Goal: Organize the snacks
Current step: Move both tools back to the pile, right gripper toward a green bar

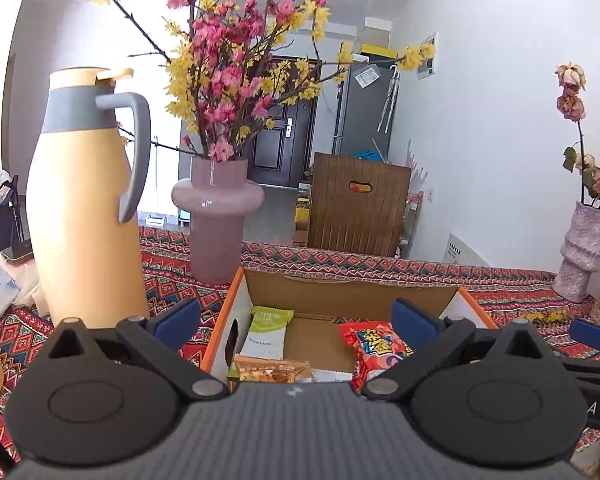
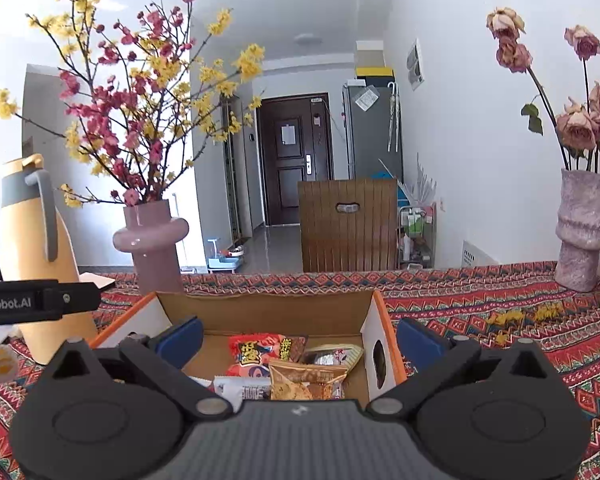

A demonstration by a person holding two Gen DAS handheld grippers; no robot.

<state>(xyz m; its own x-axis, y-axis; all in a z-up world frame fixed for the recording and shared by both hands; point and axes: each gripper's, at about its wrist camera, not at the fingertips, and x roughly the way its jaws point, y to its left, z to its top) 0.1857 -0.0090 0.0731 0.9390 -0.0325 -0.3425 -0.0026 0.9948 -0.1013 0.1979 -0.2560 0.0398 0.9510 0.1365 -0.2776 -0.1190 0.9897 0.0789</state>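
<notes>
Snacks (image 1: 374, 346) lying in the box (image 1: 352, 292), both tongs, left (image 1: 296, 322) and right (image 2: 300, 340), wide and empty, little apparently left.

- You had a yellow thermos jug (image 1: 82, 216) with a grey handle standing on the patterned tablecloth (image 1: 340, 260)
- Just beside it you saw a pink vase (image 1: 217, 216) of pink and yellow blossom branches (image 1: 236, 68)
- At your far right a textured mauve vase (image 2: 580, 232) held dried roses (image 2: 580, 120)
- Behind the table you saw a wooden chair back (image 2: 348, 224), a dark door (image 2: 294, 164) and a grey fridge (image 2: 374, 128)
</notes>
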